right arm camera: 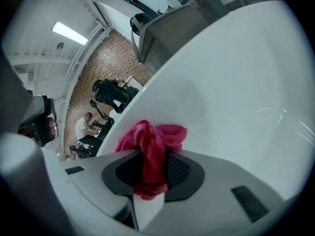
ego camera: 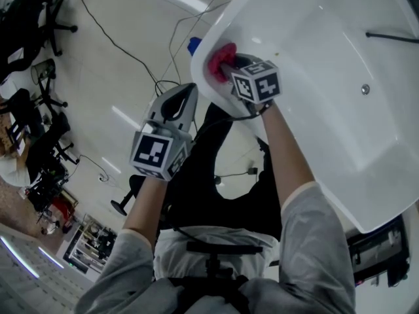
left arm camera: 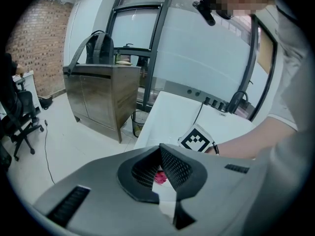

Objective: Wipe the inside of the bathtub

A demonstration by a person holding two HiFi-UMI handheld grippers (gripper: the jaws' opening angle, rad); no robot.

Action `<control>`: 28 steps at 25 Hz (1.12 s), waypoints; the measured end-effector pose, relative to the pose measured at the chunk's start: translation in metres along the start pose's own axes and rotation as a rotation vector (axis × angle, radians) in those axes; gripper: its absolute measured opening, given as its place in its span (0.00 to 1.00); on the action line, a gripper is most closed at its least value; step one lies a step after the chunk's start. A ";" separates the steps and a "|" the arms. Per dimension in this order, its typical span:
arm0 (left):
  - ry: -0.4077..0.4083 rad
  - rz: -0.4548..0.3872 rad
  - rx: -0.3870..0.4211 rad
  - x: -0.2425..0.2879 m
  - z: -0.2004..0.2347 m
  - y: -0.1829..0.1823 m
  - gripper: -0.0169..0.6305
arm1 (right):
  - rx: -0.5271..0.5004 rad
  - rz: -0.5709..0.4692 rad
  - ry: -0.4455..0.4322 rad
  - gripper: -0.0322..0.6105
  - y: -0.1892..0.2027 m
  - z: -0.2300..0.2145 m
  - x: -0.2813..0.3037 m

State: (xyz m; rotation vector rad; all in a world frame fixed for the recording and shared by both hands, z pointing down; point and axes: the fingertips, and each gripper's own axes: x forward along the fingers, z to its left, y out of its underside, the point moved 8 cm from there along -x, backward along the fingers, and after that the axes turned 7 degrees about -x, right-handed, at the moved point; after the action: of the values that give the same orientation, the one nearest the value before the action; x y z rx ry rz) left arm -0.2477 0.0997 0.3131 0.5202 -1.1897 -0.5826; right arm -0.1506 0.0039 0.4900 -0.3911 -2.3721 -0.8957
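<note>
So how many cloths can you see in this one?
1. The pink cloth is clamped between the jaws of the right gripper, at the end wall of the bathtub. The left gripper is shut on nothing. Another could lie hidden deeper inside.

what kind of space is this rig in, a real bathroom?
Probably not: it looks like an open office or lab. The white bathtub sits near office chairs and loose floor cables, and the left gripper view shows a wooden cabinet and a brick wall.

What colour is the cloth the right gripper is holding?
The cloth is plain pinkish red. It shows best in the right gripper view.
</note>
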 end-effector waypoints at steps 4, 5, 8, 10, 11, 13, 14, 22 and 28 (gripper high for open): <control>0.006 -0.005 -0.005 0.006 -0.001 0.002 0.03 | -0.027 0.001 -0.019 0.21 -0.001 -0.001 0.000; 0.005 -0.006 -0.007 0.008 -0.002 0.003 0.03 | -0.034 0.006 -0.025 0.21 0.001 -0.001 0.000; 0.015 0.022 -0.009 0.015 -0.008 0.005 0.03 | -0.082 0.046 -0.048 0.21 0.005 0.002 0.000; 0.030 0.035 -0.002 0.021 -0.011 0.003 0.03 | -0.108 0.082 -0.062 0.21 0.010 0.002 0.001; 0.037 0.037 0.001 0.024 -0.012 0.002 0.04 | -0.107 0.092 -0.068 0.21 0.013 0.001 0.002; 0.053 0.038 0.016 0.030 -0.015 0.001 0.03 | -0.097 0.097 -0.069 0.21 0.016 -0.001 0.005; 0.059 0.032 0.024 0.033 -0.015 0.000 0.04 | -0.092 0.102 -0.059 0.21 0.018 -0.003 0.007; 0.093 0.034 0.050 0.049 -0.017 -0.012 0.04 | 0.005 0.134 0.011 0.20 0.040 -0.035 0.018; 0.108 0.077 0.080 0.068 -0.023 -0.007 0.03 | 0.050 0.127 0.033 0.20 0.055 -0.051 0.019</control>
State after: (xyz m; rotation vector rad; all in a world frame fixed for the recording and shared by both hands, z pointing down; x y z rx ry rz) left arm -0.2087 0.0510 0.3492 0.5642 -1.1286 -0.4368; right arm -0.1204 0.0114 0.5611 -0.4974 -2.3065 -0.7774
